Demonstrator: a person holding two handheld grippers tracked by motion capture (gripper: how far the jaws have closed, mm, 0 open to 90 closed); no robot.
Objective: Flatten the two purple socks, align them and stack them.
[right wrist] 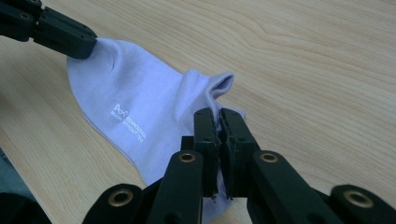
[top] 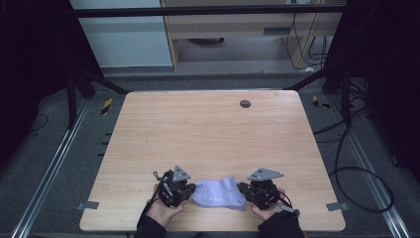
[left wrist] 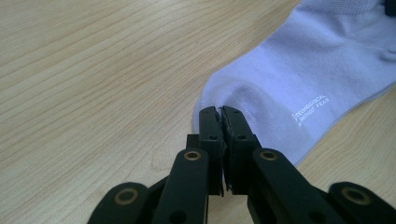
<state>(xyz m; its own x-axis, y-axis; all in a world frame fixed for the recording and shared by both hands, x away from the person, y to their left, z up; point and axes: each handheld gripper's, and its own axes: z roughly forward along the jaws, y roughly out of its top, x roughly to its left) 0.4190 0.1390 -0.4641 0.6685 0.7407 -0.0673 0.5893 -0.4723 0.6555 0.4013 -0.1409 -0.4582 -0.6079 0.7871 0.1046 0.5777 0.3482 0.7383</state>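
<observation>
While both grippers are working at the near edge of the table, the scene is reading as follows:
Sock: a pale lavender sock [top: 219, 193] is lying on the wooden table [top: 208, 134] close to the person's side, stretched between the two grippers, with small white lettering [left wrist: 312, 108] printed on it
Left gripper: the left gripper [top: 184, 191] is sitting at the sock's left end in the high view; in the left gripper view its jaws are pressing together with a fold of the rounded toe end pinched between their tips
Right gripper: the right gripper [top: 246, 190] is sitting at the sock's right end; in the right gripper view its jaws are closing tight on the cuff end, where the fabric is bunching up into a small open loop [right wrist: 223, 85] just beyond the tips
Hands: the left hand [top: 163, 210] and the right hand [top: 267, 210] are coming in from the bottom edge, each wrapping around its gripper's body
Table: a small dark round disc [top: 245, 103] is lying near the far edge, well apart from the sock
Surroundings: cables [top: 346, 153] are trailing over the floor to the right of the table
</observation>
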